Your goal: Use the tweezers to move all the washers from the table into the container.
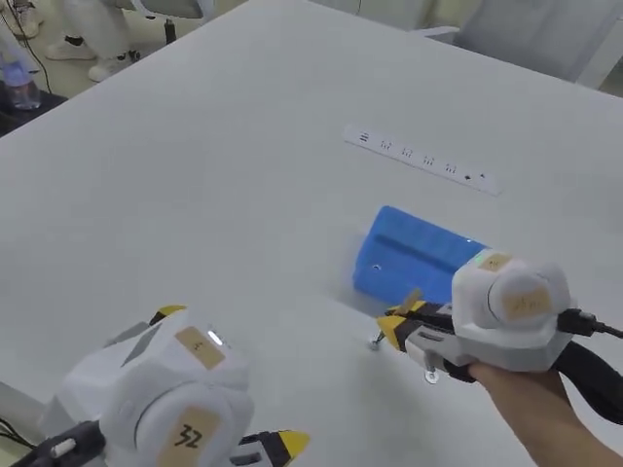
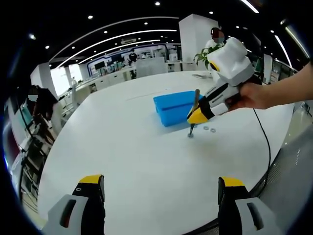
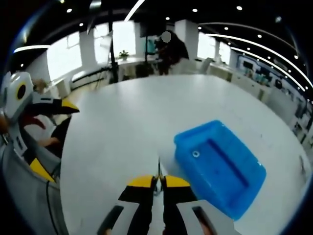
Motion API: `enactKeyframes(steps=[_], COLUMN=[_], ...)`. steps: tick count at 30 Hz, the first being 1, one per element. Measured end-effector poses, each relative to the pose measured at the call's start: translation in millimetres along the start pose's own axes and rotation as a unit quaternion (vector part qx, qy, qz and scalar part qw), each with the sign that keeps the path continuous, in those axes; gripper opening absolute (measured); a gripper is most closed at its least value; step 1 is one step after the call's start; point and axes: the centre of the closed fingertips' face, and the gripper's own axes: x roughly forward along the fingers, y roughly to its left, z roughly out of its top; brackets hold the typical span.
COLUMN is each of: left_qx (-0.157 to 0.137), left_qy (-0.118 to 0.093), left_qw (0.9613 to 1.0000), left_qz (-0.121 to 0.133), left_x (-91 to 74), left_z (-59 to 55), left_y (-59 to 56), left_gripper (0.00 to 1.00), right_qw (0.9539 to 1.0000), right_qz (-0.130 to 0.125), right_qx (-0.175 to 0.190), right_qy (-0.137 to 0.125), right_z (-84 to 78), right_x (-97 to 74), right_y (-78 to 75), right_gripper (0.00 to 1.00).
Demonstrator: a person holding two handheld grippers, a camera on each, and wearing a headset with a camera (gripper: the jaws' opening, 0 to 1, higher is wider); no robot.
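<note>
White surface: right tool angled down, clenched on tweezers, tips at surface just beside blue container. Washers lie near tips. Left tool released, jaws wide apart.

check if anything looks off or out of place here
One washer lies on the blue container's flat ledge, beside the deeper well rather than in it. Otherwise nothing stands out; other washers wait on the table by the tweezers.

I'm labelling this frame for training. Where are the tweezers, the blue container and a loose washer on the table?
tweezers (image 2: 191,128), left gripper view, lower end.
blue container (image 2: 168,116), left gripper view, near side wall.
loose washer (image 2: 206,128), left gripper view, its ring.
</note>
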Motion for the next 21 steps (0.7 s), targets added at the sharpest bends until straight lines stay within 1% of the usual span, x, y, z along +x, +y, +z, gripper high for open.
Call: enactKeyframes(steps=[2,5,7,9,14,16,19,21], left_qx=[0.0,0.0,-0.001,0.002,-0.001,0.001,0.001,0.001], left_qy=[-0.001,0.001,0.002,0.001,0.001,0.001,0.004,0.004], left_qw=[1.0,1.0,1.0,1.0,1.0,1.0,1.0,1.0], left_qz=[0.0,-0.001,-0.007,-0.005,-0.008,-0.008,-0.009,-0.008], left_x=[-0.1,0.2,0.7,0.6,0.5,0.6,0.8,0.8], left_z=[0.4,-0.4,-0.9,-0.5,-0.6,-0.7,-1.8,-1.6], left_y=[0.0,-0.3,-2.2,-1.8,-2.4,-2.7,-2.9,-2.5], left_gripper=[0.99,0.99,0.99,0.99,0.99,0.99,0.98,0.98], right_qw=[0.9999,0.9999,0.9997,0.9995,0.9981,0.9976,0.9969,0.9966], right_qz=[0.005,0.009,0.012,0.012,0.002,-0.004,-0.011,-0.016], right_qx=[0.006,0.006,0.007,0.011,0.018,0.018,0.017,0.017], right_qy=[-0.007,-0.013,-0.019,-0.027,-0.058,-0.066,-0.076,-0.079], right_z=[6.1,15.3,23.0,32.1,58.0,66.4,76.3,79.4], right_x=[-3.5,-9.5,-14.5,-20.1,-32.9,-36.1,-38.2,-38.2], right_y=[-0.9,-2.1,-3.1,-4.7,-12.3,-16.1,-22.7,-26.2], right_gripper=[0.03,0.03,0.03,0.03,0.03,0.03,0.03,0.03])
